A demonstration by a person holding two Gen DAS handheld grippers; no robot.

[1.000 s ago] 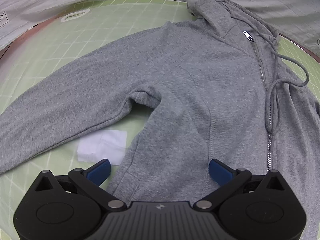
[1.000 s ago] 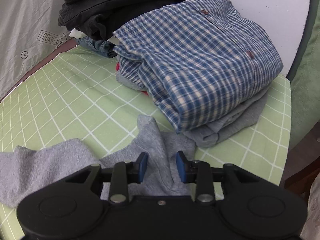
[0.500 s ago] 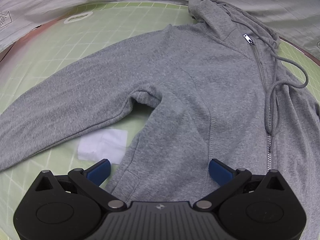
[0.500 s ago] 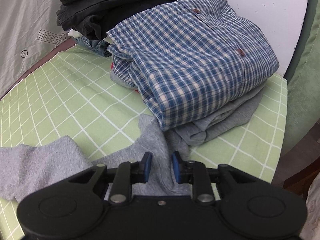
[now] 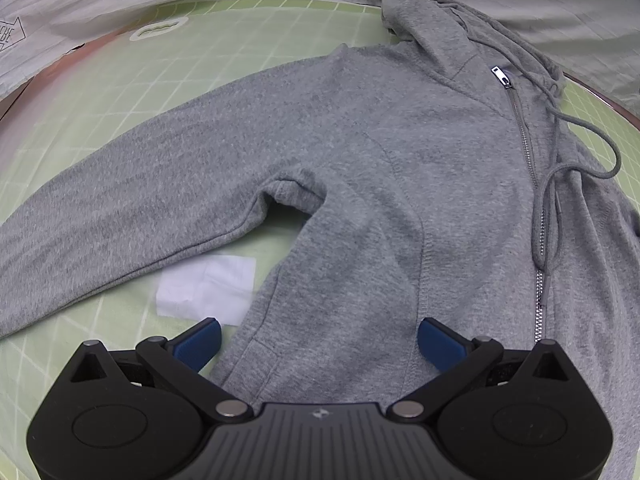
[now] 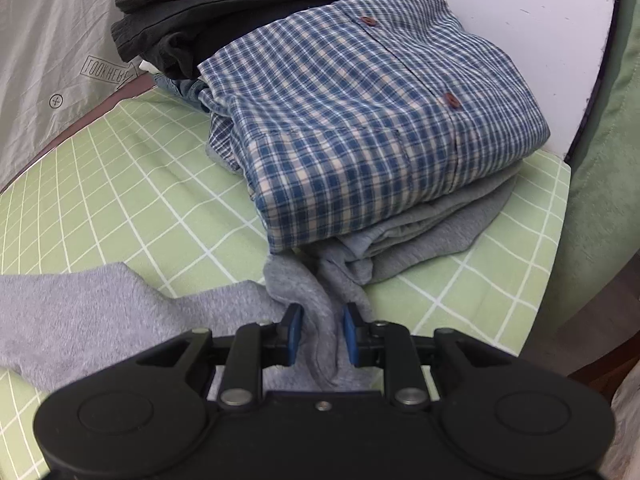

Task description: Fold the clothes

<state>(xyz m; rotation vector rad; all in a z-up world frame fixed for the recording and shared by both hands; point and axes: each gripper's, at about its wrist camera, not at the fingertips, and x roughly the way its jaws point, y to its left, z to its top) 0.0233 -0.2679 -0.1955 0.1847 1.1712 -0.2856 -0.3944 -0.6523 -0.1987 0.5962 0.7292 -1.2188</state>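
Here, in the left wrist view, the grey hoodie (image 5: 360, 168) lies spread front-up and zipped on the green grid mat (image 5: 120, 80), one sleeve stretched left. The left gripper (image 5: 320, 340) hangs over its lower hem with jaws wide apart, gripping nothing; a white paper patch (image 5: 208, 288) lies just beside. In the right wrist view, the right gripper (image 6: 320, 338) pinches a fold of the hoodie's cuff (image 6: 316, 320) beside a folded plaid shirt (image 6: 380, 120) stacked on other clothes.

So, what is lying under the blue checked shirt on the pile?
Under the blue checked shirt lies folded grey clothing, its edges sticking out. Anything deeper in the pile is covered.
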